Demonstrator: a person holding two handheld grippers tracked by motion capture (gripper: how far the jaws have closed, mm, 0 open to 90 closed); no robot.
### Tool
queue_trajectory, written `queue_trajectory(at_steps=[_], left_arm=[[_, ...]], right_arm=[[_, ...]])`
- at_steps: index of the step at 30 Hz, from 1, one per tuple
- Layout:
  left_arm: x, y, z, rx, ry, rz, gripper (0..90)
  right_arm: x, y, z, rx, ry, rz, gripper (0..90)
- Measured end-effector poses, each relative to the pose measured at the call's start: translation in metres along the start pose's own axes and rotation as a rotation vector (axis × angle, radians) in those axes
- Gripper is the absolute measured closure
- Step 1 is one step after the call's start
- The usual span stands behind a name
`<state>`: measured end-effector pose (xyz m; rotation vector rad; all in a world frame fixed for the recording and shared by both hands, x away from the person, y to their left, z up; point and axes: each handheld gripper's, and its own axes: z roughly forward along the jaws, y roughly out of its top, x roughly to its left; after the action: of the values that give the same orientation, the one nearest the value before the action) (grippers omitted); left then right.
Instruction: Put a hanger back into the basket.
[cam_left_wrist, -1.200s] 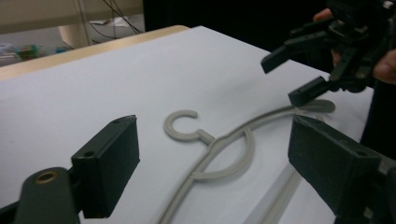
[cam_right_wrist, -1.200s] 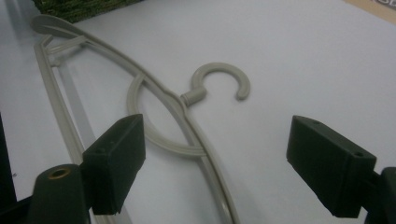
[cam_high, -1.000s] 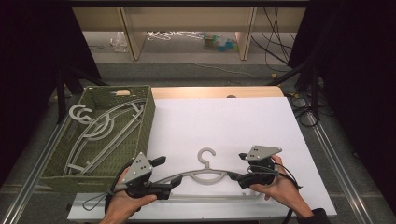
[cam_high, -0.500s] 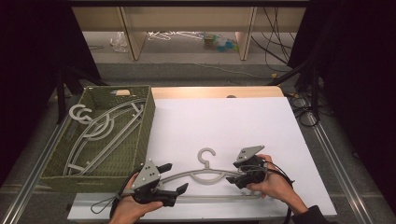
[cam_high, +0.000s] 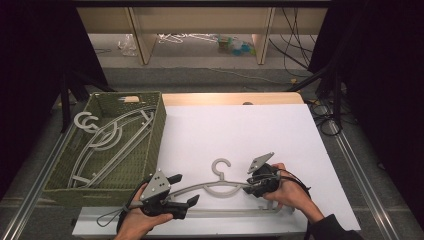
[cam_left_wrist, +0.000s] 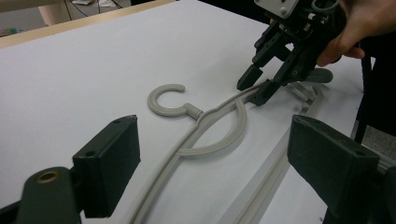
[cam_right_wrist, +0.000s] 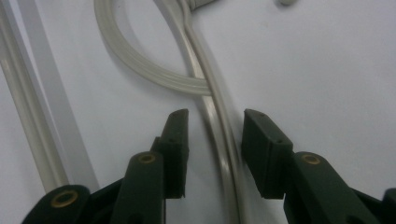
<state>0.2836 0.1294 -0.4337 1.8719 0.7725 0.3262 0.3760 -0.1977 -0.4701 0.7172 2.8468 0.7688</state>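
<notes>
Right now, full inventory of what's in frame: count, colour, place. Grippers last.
Hanger: one, grey, flat on the white sheet, near edge.
Hangers in the basket: at least two, grey, stacked; exact count unclear.
Basket: one, green woven, left of the sheet.
White sheet: one, covering the table.
Shelf unit: one, beige, beyond the table, clutter below.
Cables: several, black, floor at far right.
Left gripper: black, jaws open wide, at the hanger's left arm.
Right gripper: black, jaws open, straddling the hanger's right arm without touching.
</notes>
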Motion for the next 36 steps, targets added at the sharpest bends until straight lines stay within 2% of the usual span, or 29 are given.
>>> queue_trajectory(at_steps=[3,10,17,22,25,29,30,36], left_arm=[[0.001,-0.001,0.001,0.001,-0.010,0.001,16.9],[0.001,-0.001,0.001,0.011,-0.002,0.003,17.2],[0.003,-0.001,0.002,0.024,0.009,0.001,17.6],[0.002,-0.002,0.003,0.028,0.001,-0.002,17.6],[0.003,-0.002,0.004,0.041,-0.006,0.014,17.6],[0.002,-0.002,0.009,0.057,-0.022,0.021,18.5],[0.001,-0.002,0.010,0.060,-0.015,0.026,19.1],[0.004,0.004,0.021,0.070,-0.025,0.045,20.2]], right_arm=[[0.000,0.002,0.000,0.017,-0.001,-0.011,62.8],[0.001,0.007,0.001,0.060,0.000,-0.050,65.7],[-0.001,0.012,0.002,0.086,0.016,-0.038,69.6],[-0.003,0.015,0.003,0.106,0.013,-0.027,74.7],[-0.004,0.017,0.003,0.114,0.010,-0.029,76.5],[-0.001,0.019,0.004,0.124,-0.005,-0.069,77.9],[-0.001,0.018,0.004,0.124,-0.002,-0.077,78.5],[0.005,0.020,0.002,0.132,-0.017,-0.177,82.3]])
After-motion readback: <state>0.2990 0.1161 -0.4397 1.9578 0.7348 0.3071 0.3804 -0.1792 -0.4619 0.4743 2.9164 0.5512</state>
